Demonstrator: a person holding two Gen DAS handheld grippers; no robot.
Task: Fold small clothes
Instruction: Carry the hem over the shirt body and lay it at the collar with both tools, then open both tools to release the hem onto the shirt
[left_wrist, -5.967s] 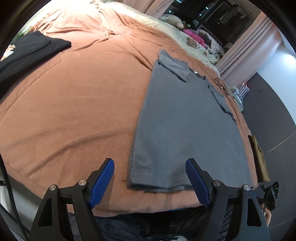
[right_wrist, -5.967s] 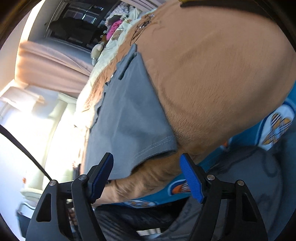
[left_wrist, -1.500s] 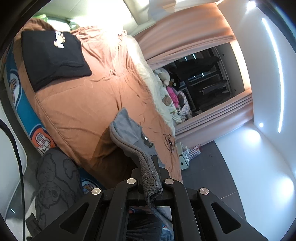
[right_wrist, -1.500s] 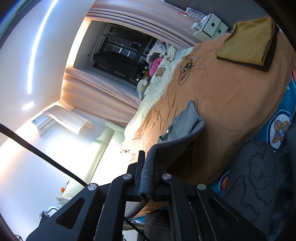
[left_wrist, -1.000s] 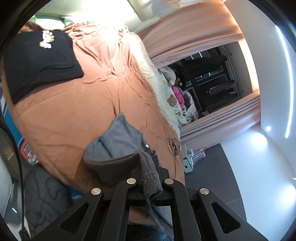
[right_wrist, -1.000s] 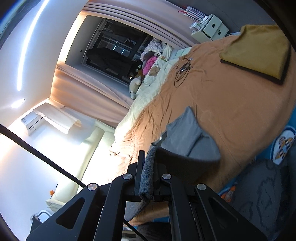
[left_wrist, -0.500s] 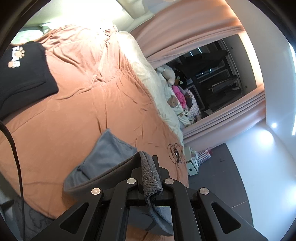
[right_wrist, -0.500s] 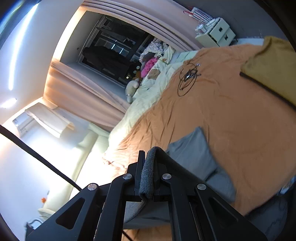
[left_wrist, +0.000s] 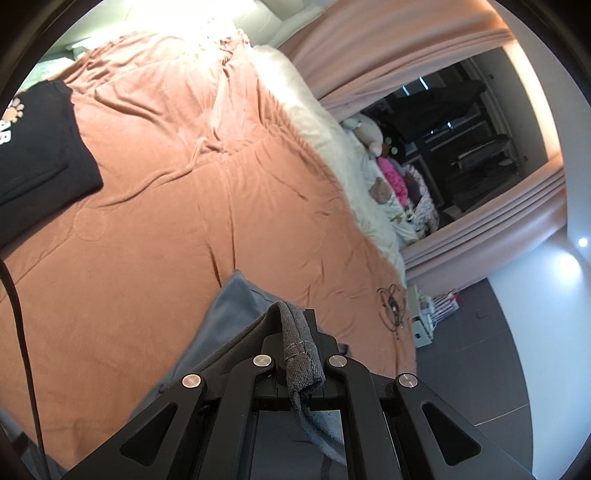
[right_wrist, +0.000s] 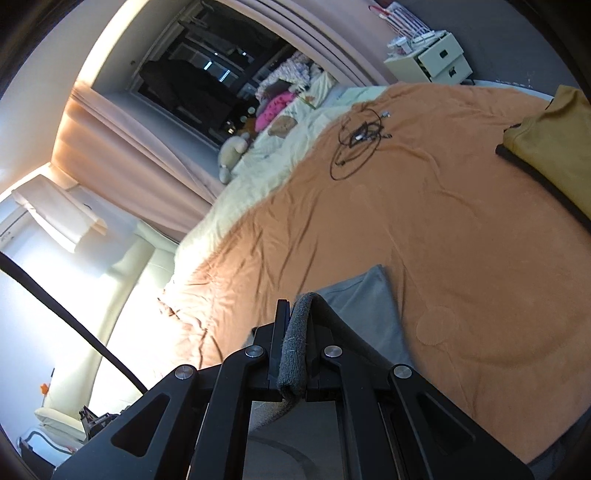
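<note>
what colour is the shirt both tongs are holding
Grey. The shirt shows best in the right wrist view, pinched in the right tongs; the left tongs grip it too.

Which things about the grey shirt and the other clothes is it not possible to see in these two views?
- Grey shirt, left wrist view: lower part hidden behind the left gripper.
- Right wrist view: right gripper covers the shirt's near part.
- Black garment: cut off by the image edge.
- Yellow garment: cut off by the edge.

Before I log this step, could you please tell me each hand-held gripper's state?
Left hand-held gripper: closed on the grey shirt hem.
Right hand-held gripper: closed on the grey shirt's hem too.
</note>
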